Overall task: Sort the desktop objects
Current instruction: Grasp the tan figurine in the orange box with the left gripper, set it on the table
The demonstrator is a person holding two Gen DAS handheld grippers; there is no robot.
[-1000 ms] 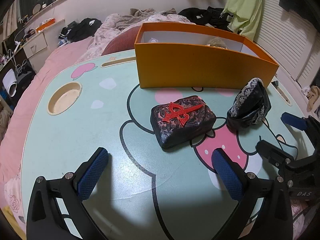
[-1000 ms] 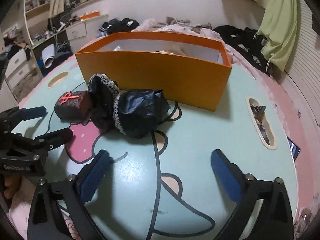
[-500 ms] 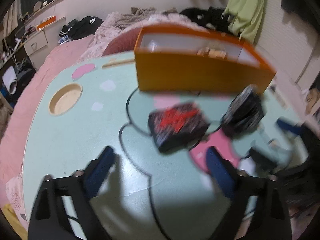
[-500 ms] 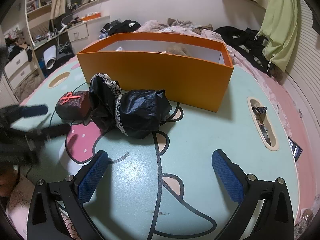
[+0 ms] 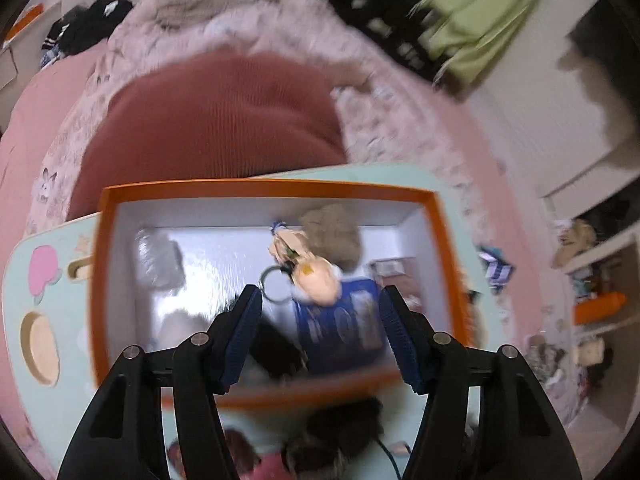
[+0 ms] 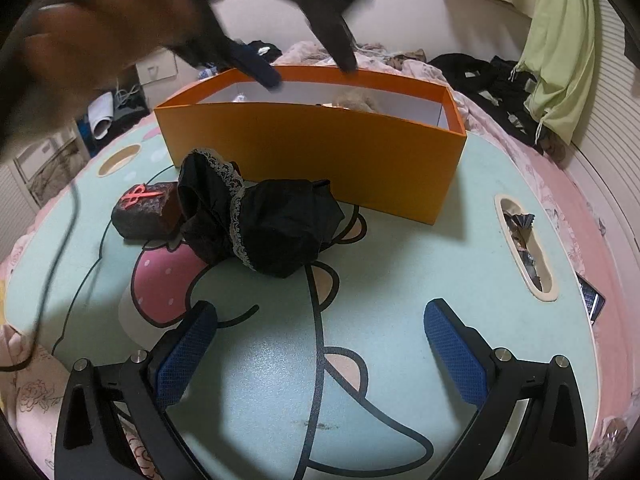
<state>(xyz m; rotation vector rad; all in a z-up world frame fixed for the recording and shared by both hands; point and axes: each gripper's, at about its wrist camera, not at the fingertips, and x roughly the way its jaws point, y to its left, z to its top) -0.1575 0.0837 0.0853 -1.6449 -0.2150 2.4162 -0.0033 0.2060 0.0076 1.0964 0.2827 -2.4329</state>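
My left gripper (image 5: pixel 320 300) hangs over the orange box (image 5: pixel 264 190) and looks down into it. Its jaws are closing with nothing gripped between them. Blurred in the box below lie a blue item (image 5: pixel 340 328), a doll keychain (image 5: pixel 308 268) and grey fluffy things. In the right wrist view a hand holds the left gripper (image 6: pixel 304 64) above the orange box (image 6: pixel 320 152). A black lace-trimmed bundle (image 6: pixel 272 224) and a dark pouch with a red ribbon (image 6: pixel 142 210) lie in front of the box. My right gripper (image 6: pixel 320 344) stands open over the table, holding nothing.
The cartoon-printed table (image 6: pixel 400 272) has a round cup hole (image 5: pixel 40 346) on the left and a slot with wrappers (image 6: pixel 524 240) on the right. A phone (image 6: pixel 592 300) lies at the right edge. A cable (image 6: pixel 56 264) hangs at the left. Bedding and clothes surround the table.
The left gripper swung up from the table in front of the pouch to above the orange box, and its jaws narrowed. The right gripper has stayed almost still.
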